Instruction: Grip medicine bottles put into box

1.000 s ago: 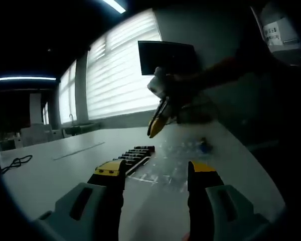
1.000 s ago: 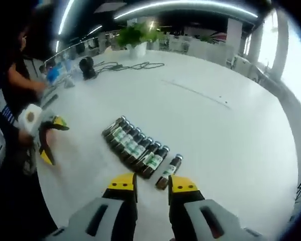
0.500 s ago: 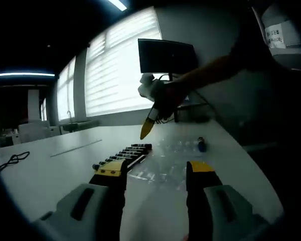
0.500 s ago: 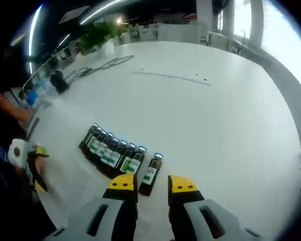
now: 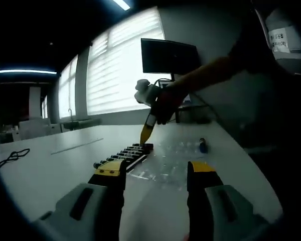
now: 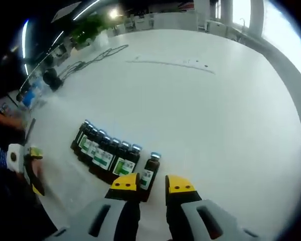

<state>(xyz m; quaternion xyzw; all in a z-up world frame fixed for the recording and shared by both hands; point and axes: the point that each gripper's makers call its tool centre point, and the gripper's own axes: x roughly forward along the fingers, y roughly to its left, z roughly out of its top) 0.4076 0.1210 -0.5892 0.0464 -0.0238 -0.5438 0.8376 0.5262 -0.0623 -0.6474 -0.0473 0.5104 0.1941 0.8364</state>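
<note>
Hovering open-jawed over the white counter [image 6: 215, 115]: right gripper [image 6: 151, 185] at a lone dark glass medicine bottle [image 6: 149, 172]; left gripper [image 5: 153, 170], jaws apart, empty.

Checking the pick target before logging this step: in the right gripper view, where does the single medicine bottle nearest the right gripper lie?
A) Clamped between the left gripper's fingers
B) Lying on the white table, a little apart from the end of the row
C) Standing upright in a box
B: the single bottle lies flat on the white table, with a small gap to the row of bottles, just ahead of the open right gripper.
</note>
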